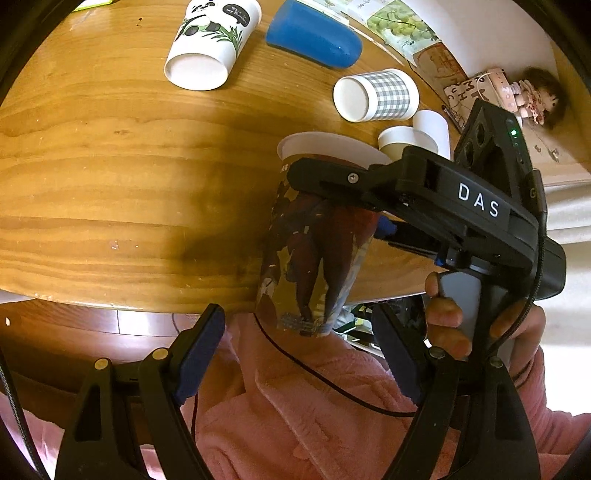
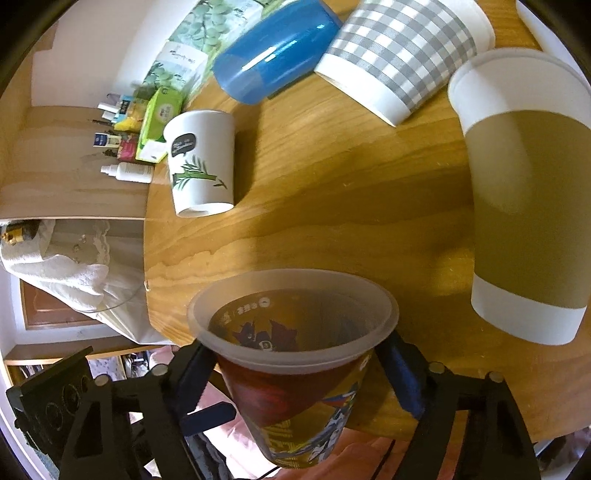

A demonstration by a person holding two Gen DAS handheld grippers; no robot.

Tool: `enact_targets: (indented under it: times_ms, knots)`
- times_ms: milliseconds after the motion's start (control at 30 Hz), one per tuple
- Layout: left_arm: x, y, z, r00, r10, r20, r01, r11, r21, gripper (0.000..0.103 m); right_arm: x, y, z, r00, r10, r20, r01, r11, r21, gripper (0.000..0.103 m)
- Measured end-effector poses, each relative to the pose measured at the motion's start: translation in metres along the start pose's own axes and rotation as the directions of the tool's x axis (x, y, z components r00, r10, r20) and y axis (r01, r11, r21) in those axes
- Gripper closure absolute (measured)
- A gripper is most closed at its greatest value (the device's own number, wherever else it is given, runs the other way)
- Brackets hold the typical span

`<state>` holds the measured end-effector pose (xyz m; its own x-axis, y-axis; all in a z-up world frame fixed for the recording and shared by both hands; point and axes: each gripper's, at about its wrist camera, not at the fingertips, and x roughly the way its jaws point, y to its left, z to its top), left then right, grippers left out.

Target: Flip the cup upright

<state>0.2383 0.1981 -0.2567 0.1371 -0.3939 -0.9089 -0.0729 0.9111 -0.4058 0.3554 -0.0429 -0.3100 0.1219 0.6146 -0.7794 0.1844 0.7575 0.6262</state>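
From the left wrist view, the right gripper [image 1: 332, 195] is clamped around the printed cup [image 1: 310, 251] just below its white rim, holding it off the table [image 1: 110, 184], mouth up and nearly upright, past the near table edge and over the person's pink lap. The left gripper [image 1: 295, 350] is spread wide and holds nothing, with its fingers below the cup and apart from it. Farther back lie the panda cup [image 1: 210, 44], blue cup [image 1: 314, 33] and checked cup [image 1: 376, 96], all on their sides. From the right wrist view, the printed cup [image 2: 295, 376] sits between the right gripper's [image 2: 295, 373] blue pads, gripped under the translucent rim, its mouth tipped toward the table [image 2: 332, 184]. A brown cup [image 2: 524, 206] lies just to the right. My judgement: the flip itself looks about done; what remains is to set the cup down on its base and let go.
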Motion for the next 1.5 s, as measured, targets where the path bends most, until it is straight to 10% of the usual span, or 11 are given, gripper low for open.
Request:
enact_targets:
  times_ms: [400,800,1500]
  knots:
    - [-0.001,0.0,-0.004,1.0,0.002,0.007,-0.002,1.0,-0.003,0.019,-0.017,0.014,-0.008,0.989,-0.065,0.134,0.084,0.987,-0.139,0.026]
    - [-0.002,0.002,-0.007,1.0,0.014,0.006,-0.014,1.0,0.0,0.019,-0.041,0.031,-0.018,0.926,-0.133,0.353,0.231,0.94,-0.252,0.026]
    - [0.003,0.009,-0.01,0.999,0.04,-0.021,-0.04,0.999,-0.007,0.019,-0.053,0.058,-0.07,0.648,-0.118,0.752,0.554,0.751,-0.359,0.026]
